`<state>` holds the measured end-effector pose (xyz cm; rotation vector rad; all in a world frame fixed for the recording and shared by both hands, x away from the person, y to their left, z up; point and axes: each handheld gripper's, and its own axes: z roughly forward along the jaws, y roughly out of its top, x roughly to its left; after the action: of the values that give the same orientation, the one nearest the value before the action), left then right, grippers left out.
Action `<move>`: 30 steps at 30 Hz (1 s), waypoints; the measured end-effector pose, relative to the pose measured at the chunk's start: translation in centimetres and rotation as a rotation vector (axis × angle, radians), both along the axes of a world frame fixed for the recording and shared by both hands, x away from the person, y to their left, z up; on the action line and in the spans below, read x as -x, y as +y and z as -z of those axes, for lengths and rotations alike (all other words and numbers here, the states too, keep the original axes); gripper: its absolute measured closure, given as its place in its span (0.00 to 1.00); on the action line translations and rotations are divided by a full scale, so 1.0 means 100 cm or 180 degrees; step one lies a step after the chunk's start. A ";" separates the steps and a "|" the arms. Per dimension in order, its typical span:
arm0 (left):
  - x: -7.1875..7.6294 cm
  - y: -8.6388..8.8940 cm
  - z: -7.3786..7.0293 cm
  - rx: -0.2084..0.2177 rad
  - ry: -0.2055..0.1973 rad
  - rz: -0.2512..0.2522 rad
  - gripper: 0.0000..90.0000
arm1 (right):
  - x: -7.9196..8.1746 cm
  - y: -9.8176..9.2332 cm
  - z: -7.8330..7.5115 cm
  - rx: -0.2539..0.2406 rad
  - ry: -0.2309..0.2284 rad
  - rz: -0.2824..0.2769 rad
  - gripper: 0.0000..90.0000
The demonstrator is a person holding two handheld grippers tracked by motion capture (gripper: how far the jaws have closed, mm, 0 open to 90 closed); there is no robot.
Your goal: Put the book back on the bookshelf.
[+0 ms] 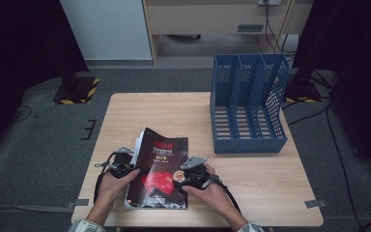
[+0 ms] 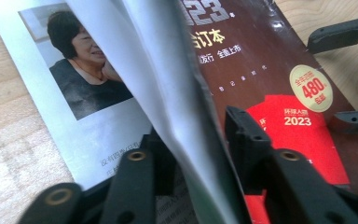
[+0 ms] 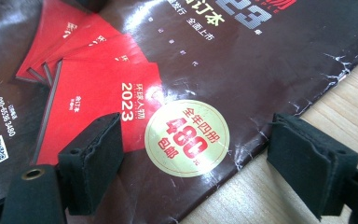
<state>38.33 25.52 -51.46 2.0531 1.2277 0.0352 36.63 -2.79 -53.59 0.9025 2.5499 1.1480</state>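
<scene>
A magazine (image 1: 159, 169) with a dark brown cover, red booklets and "2023" printed on it lies on the wooden table (image 1: 174, 111) near the front edge. My left gripper (image 1: 129, 166) is at its left edge. In the left gripper view its jaws (image 2: 198, 149) stand on either side of a lifted sheaf of cover and pages (image 2: 168, 84), close to it but not clearly pressing; a page with a portrait photo lies beneath. My right gripper (image 1: 182, 176) is at the magazine's right edge. Its jaws (image 3: 193, 158) are wide open, one pad over the cover by the round yellow sticker (image 3: 189, 137), the other over bare wood.
A blue three-slot file rack (image 1: 249, 104) stands at the back right of the table. The right gripper's jaws (image 2: 349, 74) show far off in the left gripper view. Dark stands and cables sit on the floor around the table.
</scene>
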 end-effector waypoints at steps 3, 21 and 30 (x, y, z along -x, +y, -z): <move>0.004 -0.002 -0.004 0.0034 -0.0093 0.0025 0.86 | 0.000 0.000 -0.001 -0.0014 0.0042 0.0022 0.19; 0.017 0.001 -0.019 0.0420 -0.0274 0.0136 0.99 | -0.006 -0.010 -0.007 -0.0216 0.0246 0.0087 0.15; 0.027 0.005 -0.032 0.0562 -0.0527 0.0218 0.99 | -0.013 -0.012 -0.008 -0.0359 0.0385 0.0113 0.15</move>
<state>35.58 26.07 -48.30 1.8974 1.0218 0.0613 37.95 -3.95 -52.76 1.0700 2.5731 1.2747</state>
